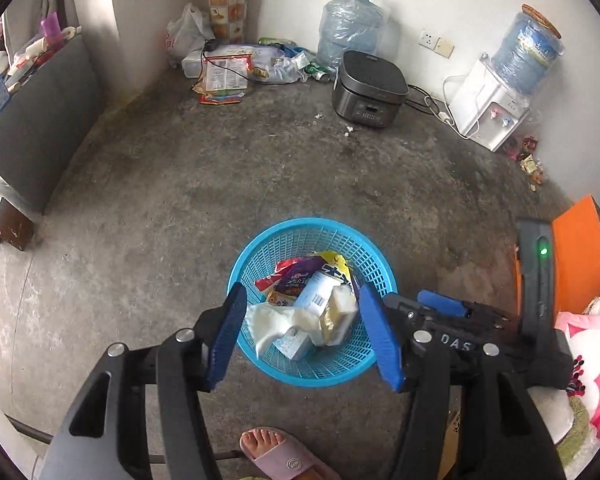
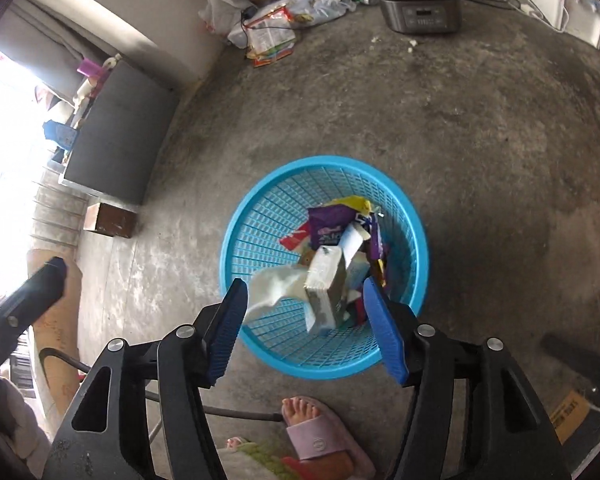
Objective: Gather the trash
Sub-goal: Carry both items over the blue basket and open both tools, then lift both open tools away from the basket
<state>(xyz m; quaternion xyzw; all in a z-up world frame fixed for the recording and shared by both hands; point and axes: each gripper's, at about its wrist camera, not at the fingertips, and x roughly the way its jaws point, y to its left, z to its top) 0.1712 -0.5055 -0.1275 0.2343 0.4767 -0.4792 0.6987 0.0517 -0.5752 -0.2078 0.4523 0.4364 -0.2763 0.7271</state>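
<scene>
We hold one hand-held gripper in each hand, and both point steeply down. Our left hand-held gripper (image 1: 302, 330) has its two blue fingers (image 1: 226, 334) spread apart, and nothing is pinched between them. Our right hand-held gripper (image 2: 306, 330) looks the same: its blue fingers (image 2: 228, 332) stand apart and press on nothing. In the left wrist view, our right hand-held gripper (image 1: 444, 305) shows at the right side, close beside the left one. In the right wrist view, a dark part of our left hand-held gripper (image 2: 28, 300) shows at the left edge. One foot (image 2: 318, 432) in a pink slipper stands below both.
</scene>
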